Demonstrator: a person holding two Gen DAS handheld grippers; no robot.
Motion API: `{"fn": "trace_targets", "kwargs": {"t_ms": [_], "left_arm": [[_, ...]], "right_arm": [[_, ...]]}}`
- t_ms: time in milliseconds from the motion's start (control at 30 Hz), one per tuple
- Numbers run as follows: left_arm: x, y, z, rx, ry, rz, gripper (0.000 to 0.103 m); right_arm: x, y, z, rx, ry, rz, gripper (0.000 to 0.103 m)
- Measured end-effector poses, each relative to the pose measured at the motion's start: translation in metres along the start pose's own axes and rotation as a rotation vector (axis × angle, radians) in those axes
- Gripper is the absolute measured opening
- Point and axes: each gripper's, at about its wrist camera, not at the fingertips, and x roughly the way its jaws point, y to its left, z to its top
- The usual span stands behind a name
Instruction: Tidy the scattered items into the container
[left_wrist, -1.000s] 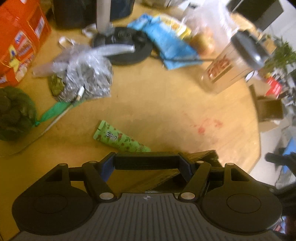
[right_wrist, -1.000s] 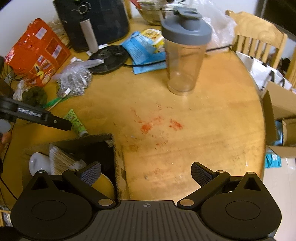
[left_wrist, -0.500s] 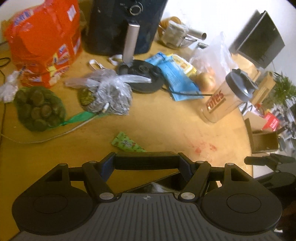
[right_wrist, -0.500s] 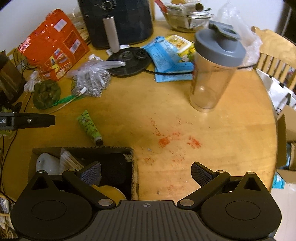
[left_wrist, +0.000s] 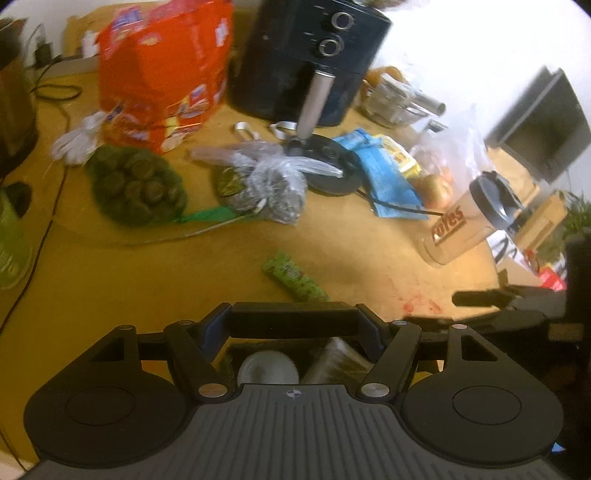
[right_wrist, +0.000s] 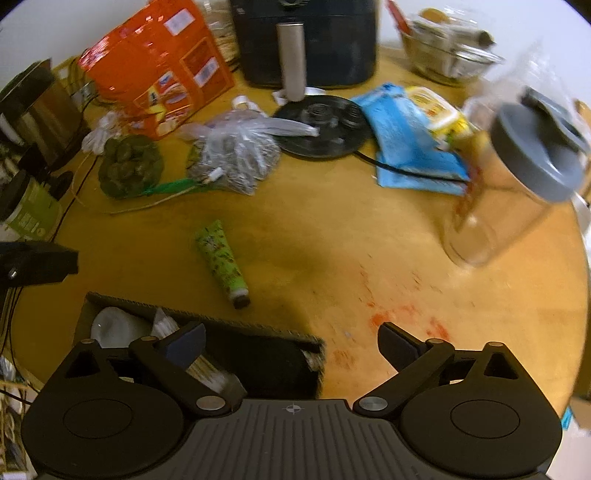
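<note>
My left gripper (left_wrist: 295, 325) is shut on a flat black bar-shaped item (left_wrist: 295, 318) held crosswise between its blue pads. It hangs over the open cardboard box (right_wrist: 207, 320), which holds a white cup (left_wrist: 267, 369), a pack of thin sticks (right_wrist: 166, 326) and more. A green tube (right_wrist: 221, 258) lies on the wooden table just beyond the box. My right gripper (right_wrist: 291, 339) stands open with nothing between its fingers, above the box's right end and the bare table. In the right wrist view the left gripper (right_wrist: 37, 262) shows at the left edge.
A clear shaker bottle (right_wrist: 509, 184) with a grey lid stands at the right. Behind are a black air fryer (right_wrist: 306, 40), an orange snack bag (right_wrist: 159, 70), a net of green fruit (right_wrist: 129, 166), a clear plastic bag (right_wrist: 236, 158), blue packets (right_wrist: 410, 147) and a black cable.
My left gripper has risen and drawn back with the black item, so the box's inside now shows beneath it. The right gripper has slid left and rolled; the shaker now leans at the right edge.
</note>
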Motion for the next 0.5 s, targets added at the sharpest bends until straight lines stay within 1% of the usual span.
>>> {"fn": "trace_targets", "kwargs": {"t_ms": [267, 500], "left_arm": [[-0.017, 0.017, -0.02, -0.125, -0.022, 0.03, 0.07], [-0.031, 0.027, -0.038, -0.221, -0.042, 0.065, 0.07]], "right_arm": [[0.029, 0.015, 0.03, -0.095, 0.022, 0.042, 0.093], [0.06, 0.029, 0.051, -0.158, 0.085, 0.094, 0.084]]}}
